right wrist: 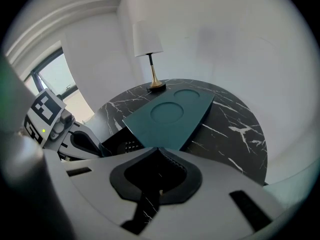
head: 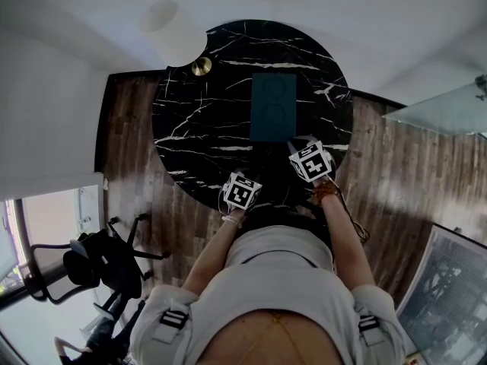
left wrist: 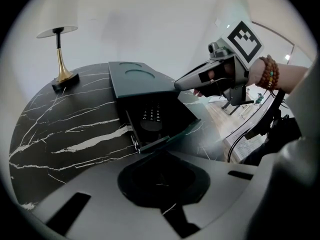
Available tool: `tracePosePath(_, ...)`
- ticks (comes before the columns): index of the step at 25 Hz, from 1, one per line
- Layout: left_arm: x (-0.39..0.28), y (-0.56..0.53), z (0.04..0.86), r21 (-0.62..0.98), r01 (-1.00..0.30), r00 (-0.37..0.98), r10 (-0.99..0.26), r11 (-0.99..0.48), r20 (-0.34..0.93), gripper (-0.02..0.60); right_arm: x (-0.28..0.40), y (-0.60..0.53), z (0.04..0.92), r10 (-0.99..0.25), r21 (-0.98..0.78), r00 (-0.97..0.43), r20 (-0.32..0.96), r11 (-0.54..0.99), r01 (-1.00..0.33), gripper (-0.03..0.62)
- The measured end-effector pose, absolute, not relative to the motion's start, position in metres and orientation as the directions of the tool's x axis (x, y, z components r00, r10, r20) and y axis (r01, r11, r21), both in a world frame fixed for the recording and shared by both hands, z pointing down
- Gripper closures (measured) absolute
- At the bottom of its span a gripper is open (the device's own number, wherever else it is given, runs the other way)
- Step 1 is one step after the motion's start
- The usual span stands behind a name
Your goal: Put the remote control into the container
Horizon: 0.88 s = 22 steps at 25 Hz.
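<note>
A dark teal container (head: 272, 106) lies on the round black marble table (head: 198, 120). Its drawer (left wrist: 170, 130) is pulled out toward me, and the black remote control (left wrist: 151, 118) lies inside it, buttons up. My left gripper (left wrist: 161, 153) is shut and empty, its tips right at the drawer's front edge. My right gripper (left wrist: 181, 84) is also shut and empty, its tip against the near right corner of the container's lid (right wrist: 170, 116). The right gripper view shows the remote's buttons (right wrist: 131, 145) in the drawer, with the left gripper (right wrist: 97, 146) beside it.
A lamp with a white shade and brass base (head: 202, 66) stands at the table's far left edge. A black office chair (head: 99, 261) is on the wooden floor at the left. A glass surface (head: 449, 109) is at the right.
</note>
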<state>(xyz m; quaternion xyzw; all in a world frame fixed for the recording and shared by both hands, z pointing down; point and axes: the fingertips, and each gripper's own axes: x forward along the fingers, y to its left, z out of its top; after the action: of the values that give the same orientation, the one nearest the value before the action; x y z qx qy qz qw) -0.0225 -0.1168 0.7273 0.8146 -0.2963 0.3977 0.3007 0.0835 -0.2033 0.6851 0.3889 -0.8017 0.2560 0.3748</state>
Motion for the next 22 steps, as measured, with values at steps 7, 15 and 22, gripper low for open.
tracePosePath(7, -0.018, -0.134, 0.724, 0.260, -0.718, 0.522, -0.253, -0.645, 0.815, 0.575, 0.083, -0.203, 0.685, -0.422, -0.134, -0.420, 0.803, 0.559, -0.819, 0.582)
tracePosePath(15, -0.014, -0.152, 0.723, 0.263, -0.716, 0.532, -0.262, -0.647, 0.805, 0.575, 0.083, -0.203, 0.685, -0.423, -0.119, -0.410, 0.808, 0.565, -0.816, 0.582)
tracePosePath(22, -0.013, -0.167, 0.724, 0.262, -0.722, 0.536, -0.277, -0.641, 0.798, 0.575, 0.084, -0.203, 0.685, -0.423, -0.124, -0.410, 0.808, 0.558, -0.821, 0.582)
